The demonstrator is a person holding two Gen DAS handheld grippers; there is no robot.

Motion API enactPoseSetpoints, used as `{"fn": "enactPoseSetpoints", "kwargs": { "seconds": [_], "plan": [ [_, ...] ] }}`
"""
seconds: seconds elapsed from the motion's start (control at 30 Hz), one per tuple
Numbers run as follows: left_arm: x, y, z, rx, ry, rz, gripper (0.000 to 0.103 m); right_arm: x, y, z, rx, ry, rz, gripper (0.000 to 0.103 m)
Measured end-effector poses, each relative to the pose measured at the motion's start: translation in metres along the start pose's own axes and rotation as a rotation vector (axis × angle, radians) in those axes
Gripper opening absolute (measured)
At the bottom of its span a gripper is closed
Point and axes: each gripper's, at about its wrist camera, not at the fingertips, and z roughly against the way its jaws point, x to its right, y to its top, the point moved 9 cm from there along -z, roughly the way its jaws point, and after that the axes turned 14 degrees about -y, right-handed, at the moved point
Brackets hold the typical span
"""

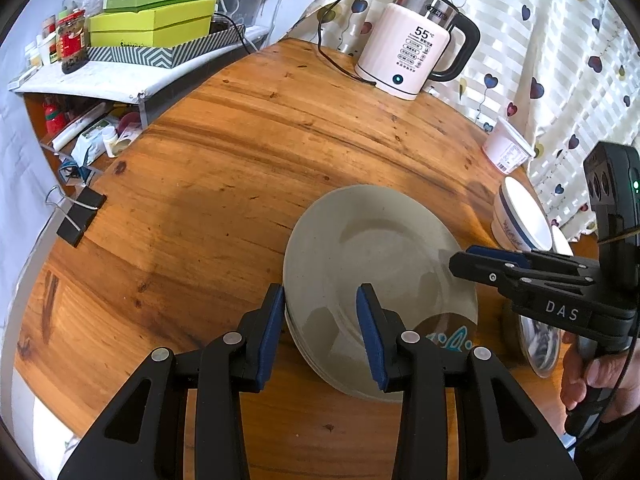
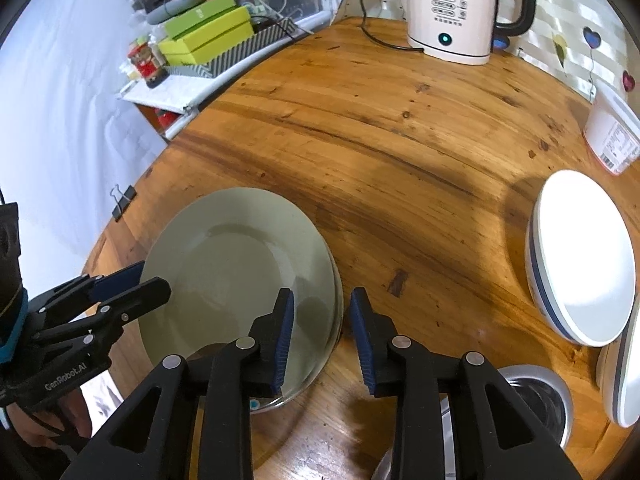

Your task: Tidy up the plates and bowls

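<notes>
A stack of grey-green plates (image 1: 380,264) (image 2: 240,264) rests on a clear glass dish with a blue pattern (image 1: 452,338) (image 2: 256,402) on the round wooden table (image 1: 240,160). My left gripper (image 1: 320,292) is open and straddles the stack's left rim, one pad outside it and one over the plate. My right gripper (image 2: 322,294) is open and straddles the right rim, with a gap between its outer pad and the rim. Each gripper also shows in the other view, the right gripper (image 1: 460,258) and the left gripper (image 2: 154,276).
A white bowl with a blue band (image 2: 584,256) (image 1: 520,220) stands right of the plates, with a steel bowl (image 2: 536,400) and a white dish (image 2: 624,380) nearer. A kettle (image 1: 404,44), a white tub (image 1: 506,148), a binder clip (image 1: 80,216) and a cluttered shelf (image 1: 152,28) ring the table.
</notes>
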Motion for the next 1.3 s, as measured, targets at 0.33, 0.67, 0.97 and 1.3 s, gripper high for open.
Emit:
{"fn": "enactPoseSetpoints", "kwargs": {
  "seconds": [0.33, 0.67, 0.97, 1.3],
  "plan": [
    [0.0046, -0.0009, 0.0007, 0.003, 0.007, -0.021, 0.039, -0.0006, -0.0079, 0.0003, -0.003, 0.027, -0.021, 0.028],
    [0.0053, -0.0031, 0.0031, 0.006, 0.003, -0.021, 0.039, -0.0023, -0.0090, 0.0047, 0.017, 0.026, -0.022, 0.026],
    [0.0024, -0.0038, 0.0004, 0.001, 0.009, -0.015, 0.039, -0.0031, -0.0091, 0.0073, 0.043, -0.013, -0.005, 0.017],
    [0.0018, -0.0035, -0.0012, -0.002, 0.011, -0.012, 0.039, -0.0034, -0.0089, 0.0066, 0.045, -0.015, -0.005, 0.016]
  ]
}}
